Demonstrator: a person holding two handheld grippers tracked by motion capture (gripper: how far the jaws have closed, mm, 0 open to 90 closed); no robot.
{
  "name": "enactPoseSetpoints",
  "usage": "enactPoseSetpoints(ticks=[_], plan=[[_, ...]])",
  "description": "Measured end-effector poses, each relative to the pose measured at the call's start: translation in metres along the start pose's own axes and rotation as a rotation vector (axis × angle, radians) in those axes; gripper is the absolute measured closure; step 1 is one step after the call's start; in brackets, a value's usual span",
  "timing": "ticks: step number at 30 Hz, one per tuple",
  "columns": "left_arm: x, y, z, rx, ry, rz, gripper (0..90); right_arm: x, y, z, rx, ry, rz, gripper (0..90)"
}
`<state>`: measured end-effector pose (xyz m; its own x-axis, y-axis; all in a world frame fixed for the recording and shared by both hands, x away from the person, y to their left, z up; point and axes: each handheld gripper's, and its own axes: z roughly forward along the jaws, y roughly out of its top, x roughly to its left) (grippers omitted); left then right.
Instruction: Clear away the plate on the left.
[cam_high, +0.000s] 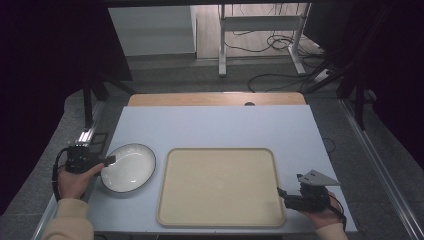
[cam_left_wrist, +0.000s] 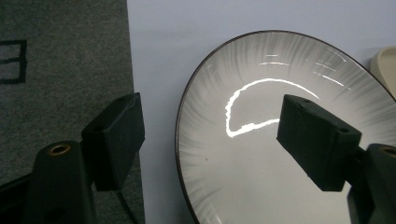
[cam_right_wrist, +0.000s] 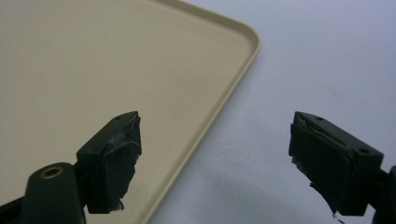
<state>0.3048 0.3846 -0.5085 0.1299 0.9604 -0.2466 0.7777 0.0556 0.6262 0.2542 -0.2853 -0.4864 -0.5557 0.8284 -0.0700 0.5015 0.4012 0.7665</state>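
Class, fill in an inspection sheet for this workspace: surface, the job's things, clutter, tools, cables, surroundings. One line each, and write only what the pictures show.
Surface: pale blue table top, a wooden strip along its far edge.
Job's things: white bowl with a dark rim, empty, left of the beige tray, also empty; the two lie apart.
Clutter: nothing seen.
Tools: left tool open, its jaws straddling the bowl's near-left rim; right tool open, straddling the tray's right edge.
Cables: one trails from each tool; more lie on the floor beyond the table.
Surroundings: grey carpet, a metal stand's legs at the back, dark curtains at the sides.
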Motion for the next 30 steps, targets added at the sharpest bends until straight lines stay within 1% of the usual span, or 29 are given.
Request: enactPoseSetpoints(ticks=[3, 4, 5, 6, 9, 11, 13, 16, 20, 23, 30], plan=[[0.005, -0.002, 0.003, 0.009, -0.002, -0.021, 24.4, -0.001, 0.0, 0.001, 0.004, 0.001, 0.001, 17.7], [0.005, -0.002, 0.003, 0.009, -0.002, -0.021, 24.8, -0.001, 0.0, 0.001, 0.004, 0.001, 0.001, 17.7], [0.007, -0.003, 0.005, 0.015, -0.008, -0.033, 25.3, -0.001, -0.001, 0.001, 0.005, 0.003, -0.001, 17.7], [0.007, -0.003, 0.005, 0.015, -0.008, -0.033, 25.7, -0.001, -0.001, 0.001, 0.005, 0.003, -0.003, 17.7], [0.009, -0.006, 0.009, 0.031, -0.03, -0.05, 27.9, 0.0, -0.001, 0.001, 0.009, 0.007, -0.006, 17.7], [0.01, -0.007, 0.009, 0.039, -0.06, -0.062, 31.1, 0.0, -0.001, 0.002, 0.013, 0.008, -0.012, 17.7], [0.011, -0.007, 0.011, 0.046, -0.063, -0.067, 32.6, 0.0, -0.001, 0.002, 0.014, 0.009, -0.02, 17.7], [0.013, -0.009, 0.012, 0.056, -0.076, -0.078, 34.6, 0.0, -0.002, 0.003, 0.017, 0.01, -0.017, 17.7], [0.013, -0.01, 0.014, 0.065, -0.091, -0.076, 37.5, 0.0, -0.002, 0.003, 0.021, 0.01, -0.019, 17.7], [0.012, -0.011, 0.016, 0.076, -0.093, -0.078, 38.8, -0.001, -0.002, 0.003, 0.024, 0.009, -0.025, 17.7], [0.011, -0.011, 0.021, 0.087, -0.118, -0.089, 42.0, -0.002, -0.003, 0.003, 0.026, 0.009, -0.022, 17.7]])
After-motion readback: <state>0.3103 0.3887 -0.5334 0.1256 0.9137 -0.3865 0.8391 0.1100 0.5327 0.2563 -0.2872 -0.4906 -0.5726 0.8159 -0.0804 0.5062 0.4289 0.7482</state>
